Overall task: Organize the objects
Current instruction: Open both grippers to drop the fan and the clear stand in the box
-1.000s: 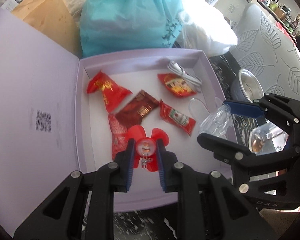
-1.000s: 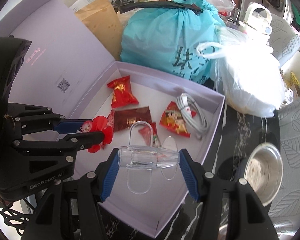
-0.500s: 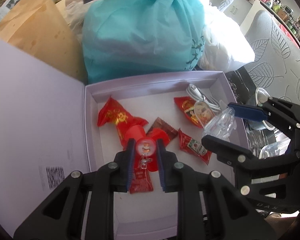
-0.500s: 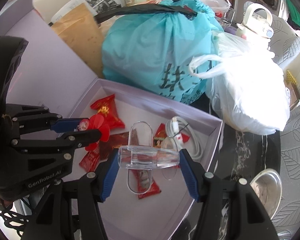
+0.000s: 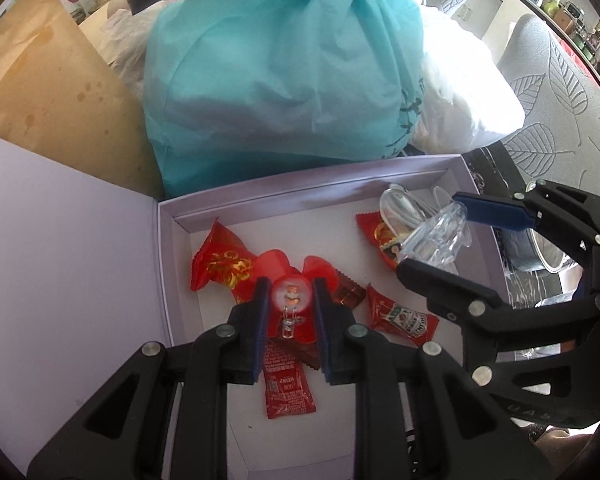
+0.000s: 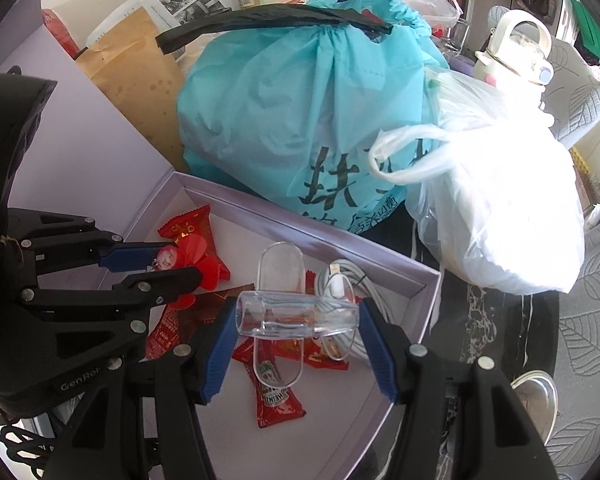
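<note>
Left gripper [image 5: 288,312] grasps a red fan toy [image 5: 290,300], right gripper [image 6: 298,316] a clear bottle [image 6: 296,314]; each should lower into the lilac box [image 5: 308,196], releasing toward six o'clock bare floor.

Dark marbled counter [image 6: 496,312] bearing an open lilac box [image 6: 428,312] with its lid [image 5: 60,248] laid flat, a teal bag [image 6: 300,120] and a white plastic bag [image 6: 500,208] behind the box, and a steel bowl [image 6: 540,396] beside it.
</note>
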A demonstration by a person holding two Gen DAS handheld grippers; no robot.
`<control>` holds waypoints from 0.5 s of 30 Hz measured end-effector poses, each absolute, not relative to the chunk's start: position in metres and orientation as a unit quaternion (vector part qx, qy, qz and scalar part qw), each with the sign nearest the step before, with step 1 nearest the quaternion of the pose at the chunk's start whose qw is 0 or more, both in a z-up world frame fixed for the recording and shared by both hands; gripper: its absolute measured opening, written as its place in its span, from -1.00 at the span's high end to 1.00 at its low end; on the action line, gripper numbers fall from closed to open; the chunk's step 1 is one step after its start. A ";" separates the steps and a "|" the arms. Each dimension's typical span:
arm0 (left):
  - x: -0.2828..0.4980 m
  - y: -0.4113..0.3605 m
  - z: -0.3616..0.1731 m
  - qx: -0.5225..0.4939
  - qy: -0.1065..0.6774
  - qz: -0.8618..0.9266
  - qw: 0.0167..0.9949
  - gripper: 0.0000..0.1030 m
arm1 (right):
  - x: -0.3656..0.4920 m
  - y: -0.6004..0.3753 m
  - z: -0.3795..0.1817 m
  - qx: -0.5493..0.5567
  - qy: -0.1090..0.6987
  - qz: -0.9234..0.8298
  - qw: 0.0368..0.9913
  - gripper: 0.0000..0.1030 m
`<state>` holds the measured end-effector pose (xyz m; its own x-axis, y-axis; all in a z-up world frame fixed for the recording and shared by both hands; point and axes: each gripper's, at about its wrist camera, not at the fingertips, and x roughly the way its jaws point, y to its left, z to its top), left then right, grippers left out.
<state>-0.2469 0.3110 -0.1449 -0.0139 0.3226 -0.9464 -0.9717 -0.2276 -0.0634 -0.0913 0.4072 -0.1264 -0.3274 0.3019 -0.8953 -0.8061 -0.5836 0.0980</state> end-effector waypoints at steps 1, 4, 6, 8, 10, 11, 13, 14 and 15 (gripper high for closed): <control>-0.247 0.311 -0.145 -0.475 0.342 0.625 0.517 0.62 | -0.092 0.407 -0.126 -0.453 0.277 0.766 0.362 -0.17; -0.249 0.311 -0.145 -0.478 0.337 0.627 0.515 0.62 | -0.093 0.407 -0.126 -0.457 0.275 0.765 0.361 -0.17; -0.249 0.310 -0.144 -0.481 0.333 0.627 0.514 0.62 | -0.093 0.407 -0.126 -0.460 0.276 0.763 0.361 -0.18; -0.251 0.310 -0.143 -0.485 0.328 0.628 0.513 0.61 | -0.092 0.406 -0.126 -0.460 0.277 0.764 0.359 -0.18; -0.253 0.309 -0.142 -0.492 0.320 0.629 0.509 0.61 | -0.091 0.405 -0.124 -0.460 0.273 0.764 0.360 -0.17; -0.253 0.308 -0.142 -0.495 0.316 0.630 0.508 0.61 | -0.091 0.404 -0.123 -0.461 0.270 0.764 0.362 -0.17; -0.254 0.307 -0.140 -0.499 0.312 0.632 0.504 0.61 | -0.090 0.404 -0.121 -0.464 0.266 0.762 0.365 -0.17; -0.254 0.306 -0.139 -0.499 0.311 0.634 0.502 0.61 | -0.088 0.404 -0.119 -0.465 0.265 0.761 0.366 -0.17; -0.254 0.306 -0.138 -0.499 0.311 0.635 0.501 0.61 | -0.086 0.404 -0.118 -0.466 0.265 0.760 0.367 -0.17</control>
<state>-0.2544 0.3055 -0.1383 -0.0006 0.3261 -0.9453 -0.9463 -0.3057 -0.1049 -0.0862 0.4038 -0.1175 -0.2966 0.3107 -0.9031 -0.8054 -0.5896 0.0617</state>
